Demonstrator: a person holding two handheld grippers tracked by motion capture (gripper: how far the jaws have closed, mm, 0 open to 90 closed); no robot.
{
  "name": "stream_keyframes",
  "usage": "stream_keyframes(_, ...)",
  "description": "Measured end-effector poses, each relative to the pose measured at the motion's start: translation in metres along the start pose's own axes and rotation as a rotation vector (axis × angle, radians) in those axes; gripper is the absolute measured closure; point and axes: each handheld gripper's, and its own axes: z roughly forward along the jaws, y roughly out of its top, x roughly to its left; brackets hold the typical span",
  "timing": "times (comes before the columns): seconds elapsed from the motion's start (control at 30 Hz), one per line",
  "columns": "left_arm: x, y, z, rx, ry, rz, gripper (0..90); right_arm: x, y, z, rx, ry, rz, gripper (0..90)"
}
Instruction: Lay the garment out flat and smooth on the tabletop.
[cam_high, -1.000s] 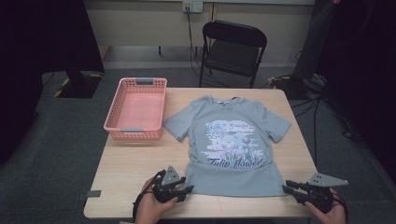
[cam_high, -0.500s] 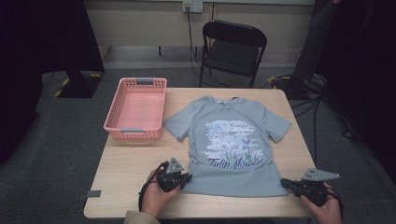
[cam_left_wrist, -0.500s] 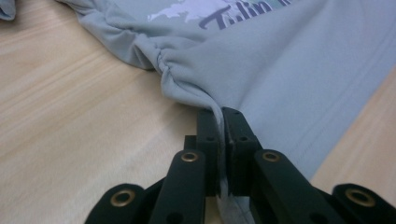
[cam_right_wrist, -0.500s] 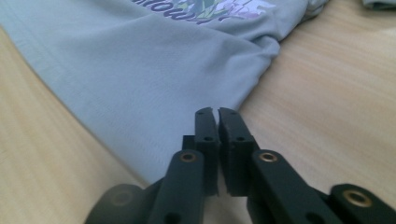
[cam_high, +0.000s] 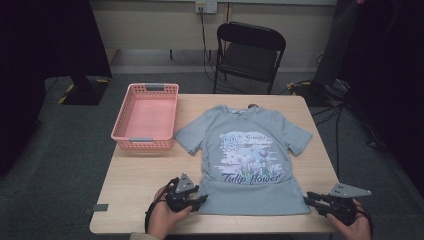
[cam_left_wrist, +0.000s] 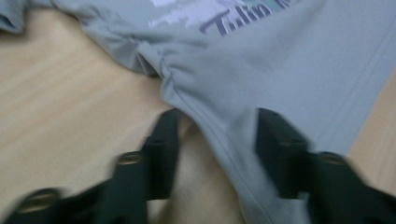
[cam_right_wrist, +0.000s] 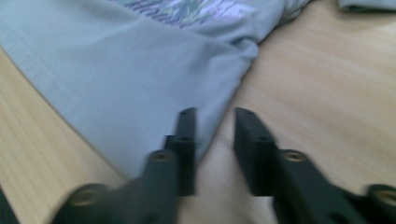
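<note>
I have the shirt (cam_high: 247, 160) flat mid-desk, hem along the near edge. My left hand-held gripper (cam_left_wrist: 215, 135) straddles its near-left hem corner, jaws wide; the right hand-held gripper (cam_right_wrist: 214, 135), half open, sits beside the near-right corner.

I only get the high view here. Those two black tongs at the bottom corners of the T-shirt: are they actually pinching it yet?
Observer: Not yet. In the left gripper view the left tongs stand open, with the T-shirt hem running between the jaws.
Operator: And the other one?
Observer: The right tongs are open too; in the right gripper view one jaw lies over the shirt's edge, the other over bare table.
Operator: Is the cloth flat there?
Observer: Near the left tongs it isn't: the side seam bunches into a small fold just ahead of the jaws.
</note>
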Motion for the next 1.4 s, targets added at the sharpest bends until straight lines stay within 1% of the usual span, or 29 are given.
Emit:
stream_keyframes(0.03,0.001,0.0,0.001,-0.008,0.0,-0.003,36.0,0.0,0.002,0.001,-0.011,-0.014,-0.003,52.8)
stream_keyframes(0.07,0.003,0.0,0.002,-0.013,0.001,0.001,27.6,-0.001,0.006,0.003,-0.019,-0.035,-0.016,39.1)
stream_keyframes(0.1,0.003,0.0,0.002,-0.013,0.001,0.001,25.4,-0.002,0.007,0.004,-0.016,-0.038,-0.023,35.6)
stream_keyframes(0.13,0.005,0.001,0.003,-0.018,0.008,0.005,25.4,-0.002,0.007,0.004,-0.016,-0.038,-0.023,35.6)
stream_keyframes(0.17,0.007,0.001,0.003,-0.018,0.007,0.005,20.0,-0.005,0.01,0.01,-0.011,-0.044,-0.033,26.0)
stream_keyframes(0.2,0.011,0.001,0.002,-0.028,0.003,0.012,19.2,-0.007,0.011,0.012,-0.003,-0.038,-0.035,25.4)
stream_keyframes(0.27,0.012,0.001,0.002,-0.034,0.005,0.006,18.7,-0.009,0.011,0.013,0.0,-0.035,-0.04,24.0)
stream_keyframes(0.3,0.015,0.001,0.001,-0.037,0.01,0.002,18.7,-0.01,0.012,0.015,0.008,-0.031,-0.046,20.9)
stream_keyframes(0.33,0.017,0.001,0.0,-0.043,0.012,0.004,18.8,-0.012,0.013,0.017,0.022,-0.034,-0.052,15.9)
stream_keyframes(0.37,0.018,0.001,-0.001,-0.044,0.011,0.004,18.8,-0.013,0.013,0.019,0.027,-0.041,-0.069,10.2)
stream_keyframes(0.4,0.019,0.001,-0.002,-0.045,0.013,0.01,18.7,-0.014,0.013,0.021,0.037,-0.043,-0.082,11.2)
stream_keyframes(0.43,0.021,0.0,-0.003,-0.048,0.014,0.018,18.7,-0.016,0.012,0.024,0.063,-0.047,-0.082,12.7)
stream_keyframes(0.47,0.021,0.0,-0.004,-0.051,0.01,0.017,18.7,-0.016,0.012,0.025,0.068,-0.047,-0.077,11.5)
stream_keyframes(0.5,0.022,0.001,-0.005,-0.051,0.009,0.029,18.6,-0.016,0.012,0.026,0.072,-0.041,-0.071,11.5)
stream_keyframes(0.6,0.023,0.001,-0.007,-0.056,-0.013,0.052,18.0,-0.017,0.012,0.026,0.076,-0.032,-0.072,11.1)
stream_keyframes(0.67,0.024,0.001,-0.009,-0.06,-0.015,0.061,17.4,-0.018,0.013,0.027,0.085,-0.033,-0.062,9.7)
stream_keyframes(0.77,0.026,0.001,-0.011,-0.071,-0.026,0.056,17.4,-0.018,0.013,0.027,0.085,-0.035,-0.062,9.3)
stream_keyframes(0.83,0.027,0.0,-0.012,-0.07,-0.025,0.057,17.3,-0.018,0.013,0.027,0.086,-0.036,-0.061,8.9)
stream_keyframes(1.0,0.028,-0.001,-0.011,-0.07,-0.041,0.054,17.3,-0.019,0.013,0.028,0.091,-0.034,-0.06,7.0)
stream_keyframes(1.13,0.03,-0.002,-0.014,-0.073,-0.039,0.056,17.4,-0.019,0.013,0.028,0.092,-0.033,-0.061,6.8)
stream_keyframes(1.23,0.032,-0.003,-0.017,-0.08,-0.041,0.05,17.3,-0.019,0.013,0.028,0.091,-0.033,-0.061,6.8)
stream_keyframes(1.33,0.036,-0.004,-0.021,-0.083,-0.038,0.056,17.3,-0.019,0.013,0.028,0.091,-0.034,-0.061,6.9)
stream_keyframes(1.4,0.039,-0.006,-0.024,-0.094,-0.033,0.044,17.3,-0.019,0.013,0.028,0.092,-0.033,-0.06,6.8)
